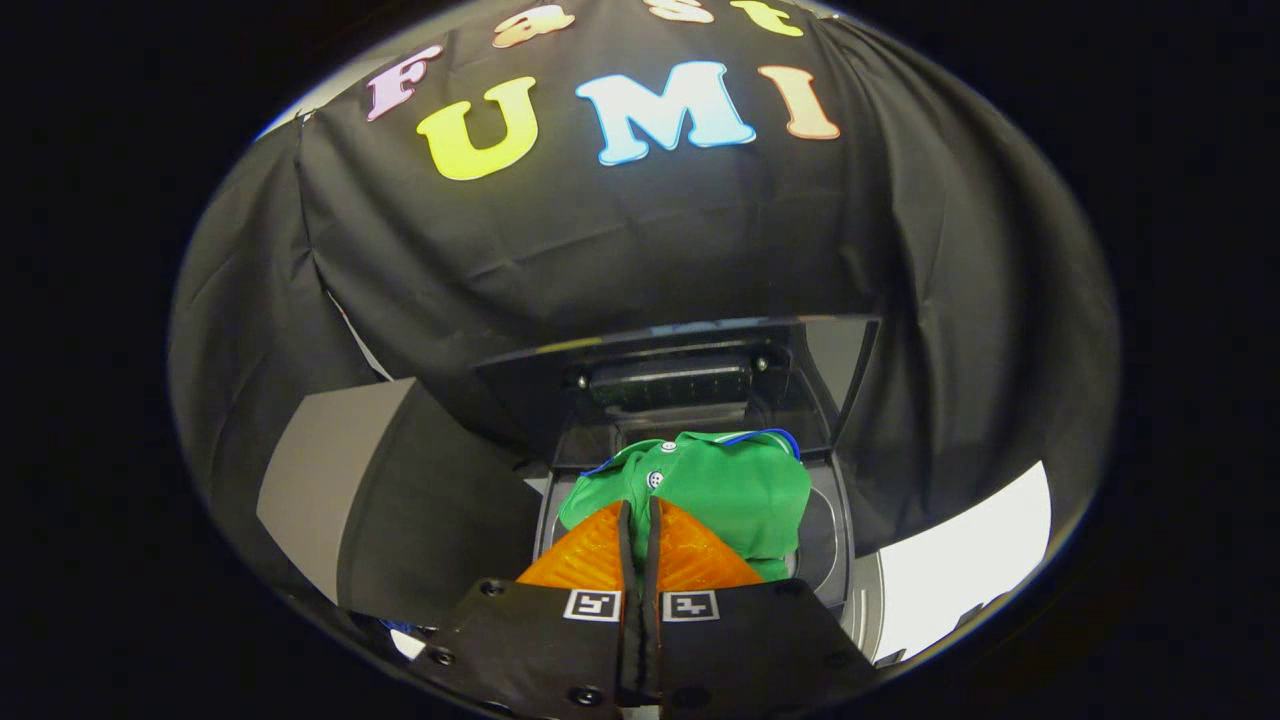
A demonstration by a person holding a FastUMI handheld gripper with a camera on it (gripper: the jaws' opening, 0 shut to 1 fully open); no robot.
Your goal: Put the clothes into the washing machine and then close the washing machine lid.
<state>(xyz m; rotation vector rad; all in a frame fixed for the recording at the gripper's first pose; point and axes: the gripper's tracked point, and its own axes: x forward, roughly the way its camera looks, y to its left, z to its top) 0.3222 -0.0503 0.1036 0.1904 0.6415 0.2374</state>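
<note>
I have the gripper [640, 520] directly over the open washing machine [845, 540], and its two fingers stand pressed nearly together, with only a thin dark seam between them. The tips sit against the green shirt [730, 490]; I judge a fold of cloth is pinched there, but the contact itself is hidden behind the fingers, so I cannot confirm it. The shirt lies bunched in the mouth of the drum, piled high, its collar end resting near the back rim. The lid [700, 350] stands upright behind it, against the booth's black cloth.

Risks noted:
- If the shirt is released as it sits, it may stay heaped above the rim, and the lid would then close on fabric instead of seating.
- A sleeve left draped over the edge would cause the same fault.
- Any cloth snagged on the tips could be dragged back out when I lift away.
</note>
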